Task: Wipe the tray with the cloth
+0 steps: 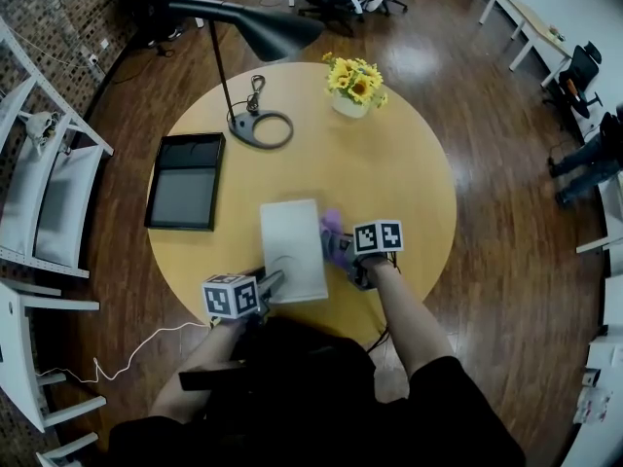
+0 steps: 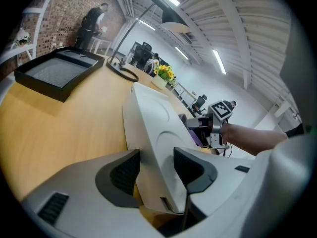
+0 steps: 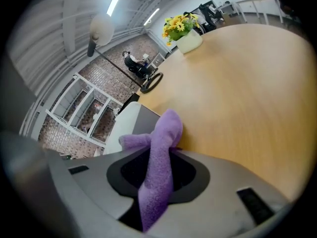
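The white rectangular plastic tray (image 1: pixel 292 246) lies on the round wooden bench (image 1: pixel 409 173) just in front of the person, its long axis running away from them. The left claw (image 2: pixel 156 170) is narrowed onto the tray's near left rim, one pad on either side of the wall, which steadies it. The right claw (image 3: pixel 157 170) is clamped on a purple fleecy cloth (image 3: pixel 166 133), whose free end sticks out ahead of the jaws. That end sits at the tray's right long edge; whether it touches cannot be told. So the tray lies to the left of the right claw, the nearer working hand. The next move looks like a short sweep leftward onto the tray's floor, then strokes along its length.
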`<state>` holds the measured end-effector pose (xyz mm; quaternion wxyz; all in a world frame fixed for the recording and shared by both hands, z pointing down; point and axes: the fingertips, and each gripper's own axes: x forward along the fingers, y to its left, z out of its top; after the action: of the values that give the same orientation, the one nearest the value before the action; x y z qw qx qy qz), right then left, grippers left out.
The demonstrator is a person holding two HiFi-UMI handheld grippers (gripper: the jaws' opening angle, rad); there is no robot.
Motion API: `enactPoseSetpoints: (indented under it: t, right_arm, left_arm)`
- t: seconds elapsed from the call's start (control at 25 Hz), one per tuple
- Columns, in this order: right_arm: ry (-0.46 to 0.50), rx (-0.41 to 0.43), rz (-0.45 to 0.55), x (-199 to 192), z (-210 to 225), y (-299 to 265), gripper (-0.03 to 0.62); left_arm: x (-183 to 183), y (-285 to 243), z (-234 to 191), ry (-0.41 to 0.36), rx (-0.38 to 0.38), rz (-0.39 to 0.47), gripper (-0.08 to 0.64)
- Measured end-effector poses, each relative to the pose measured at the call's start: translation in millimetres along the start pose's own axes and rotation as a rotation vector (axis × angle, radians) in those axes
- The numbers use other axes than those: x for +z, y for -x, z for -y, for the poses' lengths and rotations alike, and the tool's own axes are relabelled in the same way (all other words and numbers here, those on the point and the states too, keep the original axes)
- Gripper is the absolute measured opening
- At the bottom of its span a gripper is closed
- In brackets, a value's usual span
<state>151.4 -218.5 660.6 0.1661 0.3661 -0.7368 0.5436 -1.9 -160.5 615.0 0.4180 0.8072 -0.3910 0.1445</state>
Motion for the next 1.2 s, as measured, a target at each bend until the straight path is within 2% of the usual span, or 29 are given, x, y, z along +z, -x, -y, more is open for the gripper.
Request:
enactPoseSetpoints:
  t: [0.28,0.44,0.6,0.72,0.84,1.04,1.2]
  right_arm:
    - [-0.024,0.012,0.037,-24,2,20,0.095]
    - [-0.098,0.012,0.118,-45,0,28,0.095]
    - [-0.162,-0.023,0.156,-71,-2,26,0.095]
    - [-0.148,-0.061,0.188,-74,-4,27,0.094]
    - [-0.041,-0.123,0.150,-71,-5,27,0.095]
    - [0.308,-0.311,0.025,-68,-1,25,0.094]
    - [0.526,-0.329,-0.003,-69,-21,30,0.092]
  left_arm:
    - [2,-2,1,-0.058,0.012,0.015,0.195]
    - [3,-3,-3,-0.054,0.009,0.013,0.196]
    - [2,-4,-4,-0.045,0.004,0.022,0.202]
    - [2,-3,-2,-0.047,0.000,0.027,0.201]
    - [2,-4,-2,-0.053,-0.010,0.021,0.201]
    - [7,-3,4,-0.071,-0.033,0.019,0.202]
    - [6,-3,5,-0.078,-0.040,0.010,0.202]
